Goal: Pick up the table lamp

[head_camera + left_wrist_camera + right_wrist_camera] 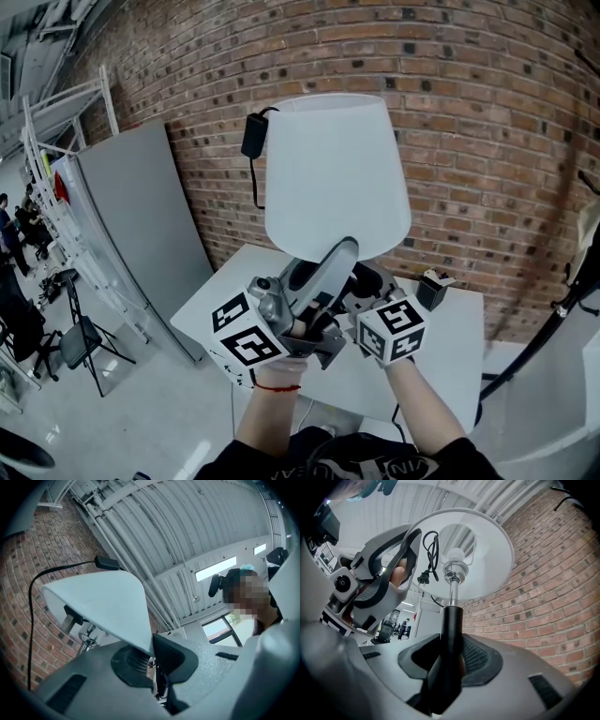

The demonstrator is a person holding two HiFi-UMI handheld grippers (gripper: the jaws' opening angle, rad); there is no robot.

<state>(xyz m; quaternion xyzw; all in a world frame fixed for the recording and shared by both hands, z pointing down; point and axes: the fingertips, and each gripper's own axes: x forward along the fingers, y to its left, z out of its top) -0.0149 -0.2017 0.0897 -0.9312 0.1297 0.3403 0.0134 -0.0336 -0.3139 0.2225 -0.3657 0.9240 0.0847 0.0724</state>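
The table lamp's white shade (337, 173) hangs in the air above the white table (450, 356). My right gripper (451, 656) is shut on the lamp's black stem (451, 630), just below the chrome socket and bulb. In the head view the right gripper (364, 283) sits under the shade, and the stem is hidden. My left gripper (345, 251) reaches up to the shade's lower rim. Its jaws (152, 656) are pinched on the thin edge of the shade (103, 606). The lamp's black cord and plug (253, 136) hang over the shade's top.
A brick wall (487, 141) stands close behind the table. A small black-and-white object (432, 289) lies on the table's far edge. A grey panel (141, 234) leans at the left, with a folding stand (82, 336) and white racks beyond it.
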